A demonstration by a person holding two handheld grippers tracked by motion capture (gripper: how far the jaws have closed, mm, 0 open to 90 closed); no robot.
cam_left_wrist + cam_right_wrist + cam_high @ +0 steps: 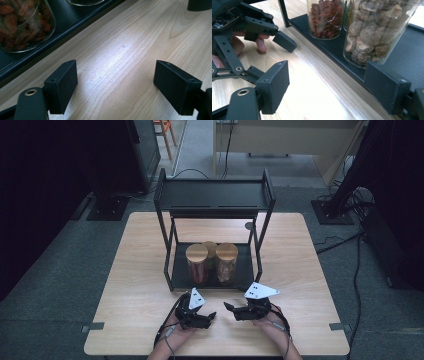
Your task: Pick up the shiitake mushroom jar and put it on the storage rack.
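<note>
A black two-tier rack [215,195] stands on the wooden table [135,270]. On its lower shelf [402,40] stand three glass jars with wooden lids: one with red dried fruit [197,264] [325,17] [22,25], one with pale dried mushrooms [226,262] [374,30], and a third [210,248] behind them. My left gripper [210,316] [117,85] rests open on the table in front of the rack, with bare wood between its jaws. My right gripper [229,307] [332,87] is open too, facing the left one, its far jaw against the shelf edge near the mushroom jar.
The rack's upper shelf [215,207] holds nothing that I see. Wide bare table lies to the left and right of the rack. Cables [345,240] and black stands [107,205] sit on the floor around the table. A person's fingers [260,42] hold the left gripper.
</note>
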